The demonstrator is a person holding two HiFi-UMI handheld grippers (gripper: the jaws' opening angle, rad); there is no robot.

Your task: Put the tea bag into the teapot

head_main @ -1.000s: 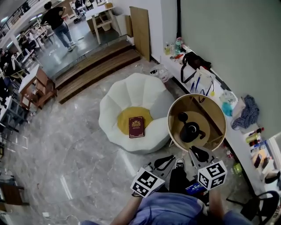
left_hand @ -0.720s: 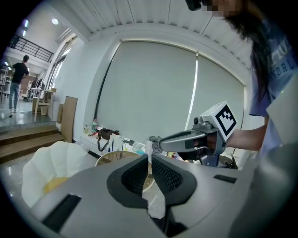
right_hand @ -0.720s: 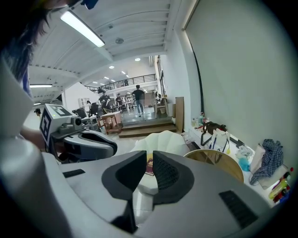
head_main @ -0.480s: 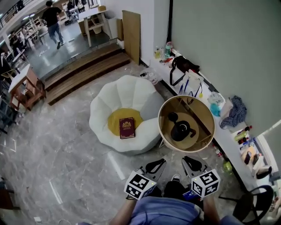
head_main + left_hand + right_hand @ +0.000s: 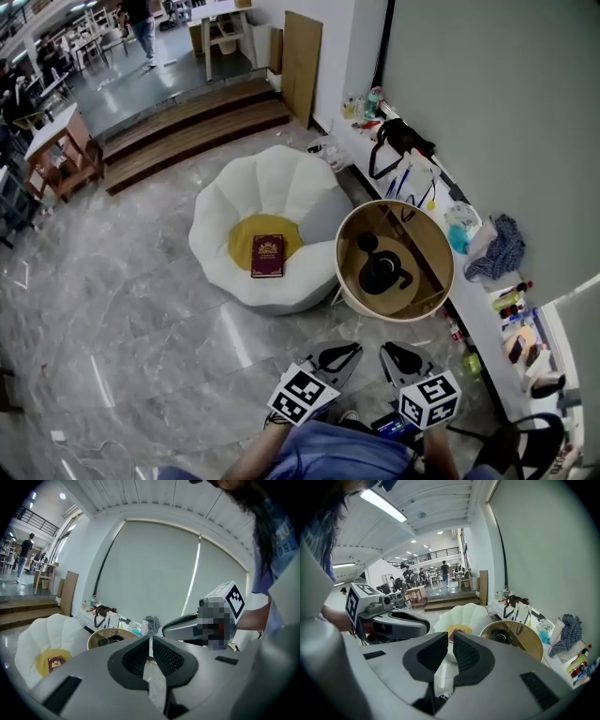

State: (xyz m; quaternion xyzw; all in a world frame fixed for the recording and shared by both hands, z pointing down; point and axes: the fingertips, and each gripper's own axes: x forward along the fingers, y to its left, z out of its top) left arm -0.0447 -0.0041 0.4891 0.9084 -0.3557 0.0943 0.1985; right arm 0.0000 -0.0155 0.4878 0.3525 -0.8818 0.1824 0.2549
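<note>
A black teapot [image 5: 380, 273] stands on a round wooden table [image 5: 433, 278], its lid [image 5: 367, 242] lying beside it. I see no tea bag in any view. Both grippers hang close to my body, short of the table's near rim. My left gripper [image 5: 342, 354] has its jaws shut to a thin slit [image 5: 150, 641]. My right gripper [image 5: 398, 356] is closing, and a narrow gap [image 5: 451, 639] still shows with nothing between the pads. The teapot [image 5: 501, 634] lies ahead and right of the right jaws.
A white petal-shaped seat [image 5: 234, 211] with a yellow cushion and a dark red book [image 5: 267, 256] sits left of the table. A counter [image 5: 487, 309] with bags, bottles and a cloth runs along the right wall. Wooden steps [image 5: 187, 131] lie far back.
Both grippers have drawn back from the table's rim toward my body. The right jaws have narrowed. The head view has shifted a little; a person at the back has walked on.
</note>
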